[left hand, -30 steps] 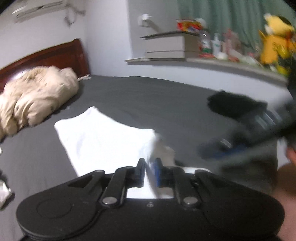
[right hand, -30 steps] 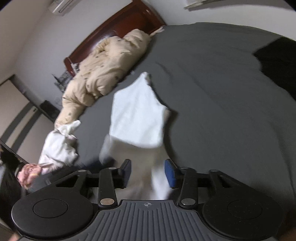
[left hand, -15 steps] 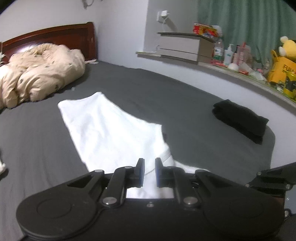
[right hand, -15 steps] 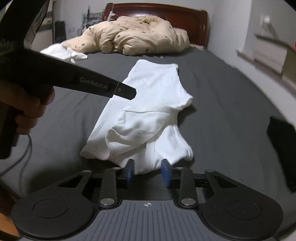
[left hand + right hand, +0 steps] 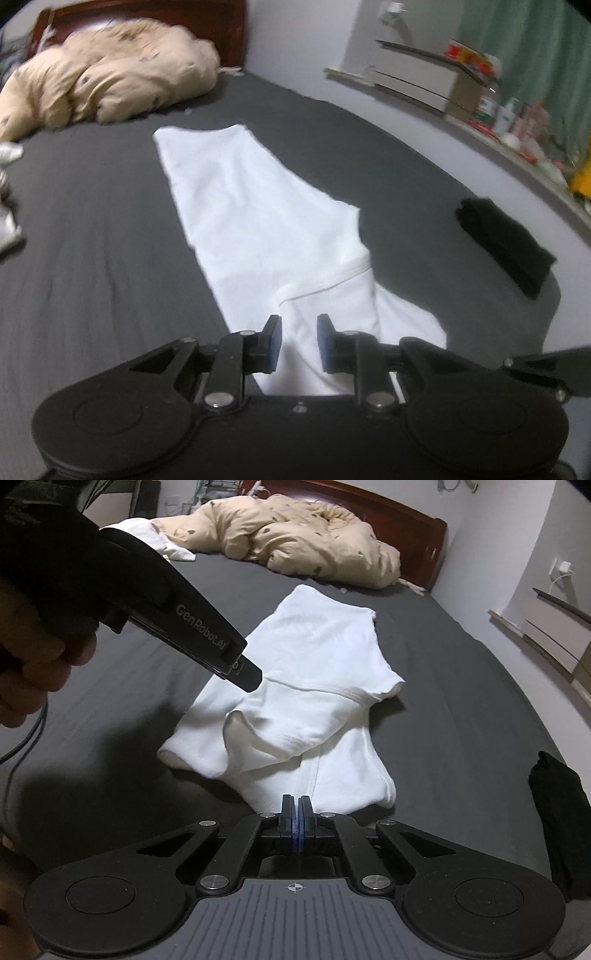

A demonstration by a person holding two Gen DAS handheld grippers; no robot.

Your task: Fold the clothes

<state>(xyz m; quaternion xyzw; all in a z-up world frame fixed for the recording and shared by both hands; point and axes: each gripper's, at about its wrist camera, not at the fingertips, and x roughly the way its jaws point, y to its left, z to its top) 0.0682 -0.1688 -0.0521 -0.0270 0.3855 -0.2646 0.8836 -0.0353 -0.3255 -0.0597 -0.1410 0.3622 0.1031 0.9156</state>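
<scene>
**Two claws at the shirt's near end**

White shirt (image 5: 255, 206) is lying mid-bed (image 5: 92, 258), its near end bunched. Left claw (image 5: 297, 341) is gaping, cloth running between its fingers. Right claw (image 5: 296, 821) is pinched together at the hem, cloth in it unclear.

Dim bedroom: dark wood headboard (image 5: 354, 509), white walls (image 5: 517, 528), green curtain (image 5: 532, 55), cluttered ledge (image 5: 498, 136).

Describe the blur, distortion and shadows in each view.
Left wrist view: motion blur smears the beige duvet and windowsill clutter; fisheye bends the sill. Right wrist view: sharper; the left tool casts a dark shadow on the grey sheet.
</scene>
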